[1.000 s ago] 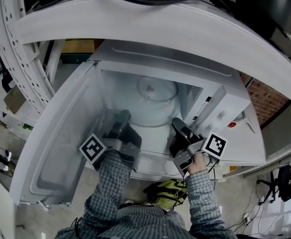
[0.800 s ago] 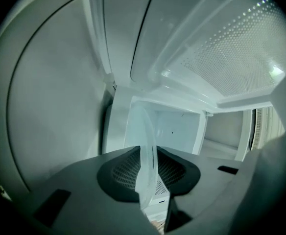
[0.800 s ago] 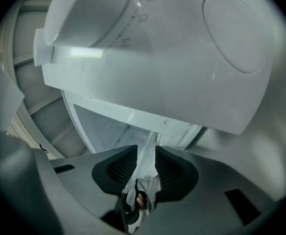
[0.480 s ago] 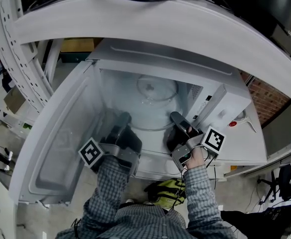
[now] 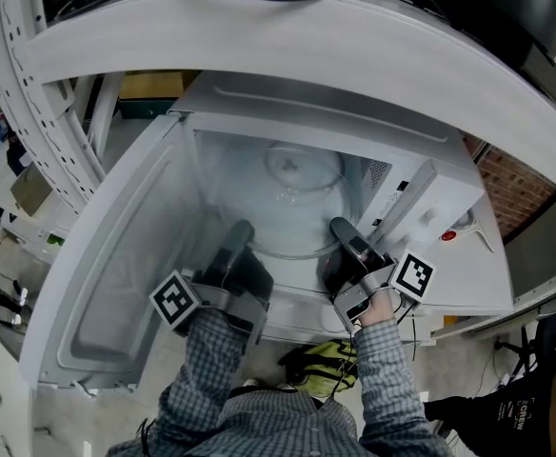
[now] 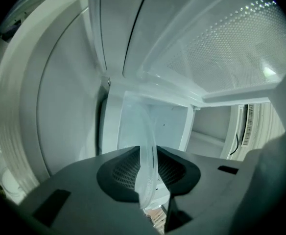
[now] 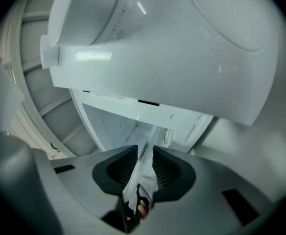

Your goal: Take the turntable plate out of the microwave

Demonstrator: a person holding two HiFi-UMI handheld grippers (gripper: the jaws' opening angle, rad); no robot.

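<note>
The white microwave (image 5: 430, 198) stands open, its door (image 5: 107, 284) swung out to the left. Inside lies the clear glass turntable plate (image 5: 292, 222). My left gripper (image 5: 237, 241) reaches into the cavity at the plate's left rim. My right gripper (image 5: 347, 239) is at its right rim. In the left gripper view the plate's edge (image 6: 148, 151) runs upright between the dark pads of the left gripper (image 6: 147, 173), which close on it. In the right gripper view the plate's rim (image 7: 145, 153) passes between the pads of the right gripper (image 7: 144, 168), held the same way.
A white curved shelf beam (image 5: 307, 46) arches over the microwave. A yellow-green object (image 5: 321, 365) lies below the microwave's front edge. The control panel (image 5: 407, 208) stands right of the cavity. A person (image 5: 521, 412) is at the lower right.
Both grippers have stayed at the plate's two rims with only small shifts. The plate has not visibly moved.
</note>
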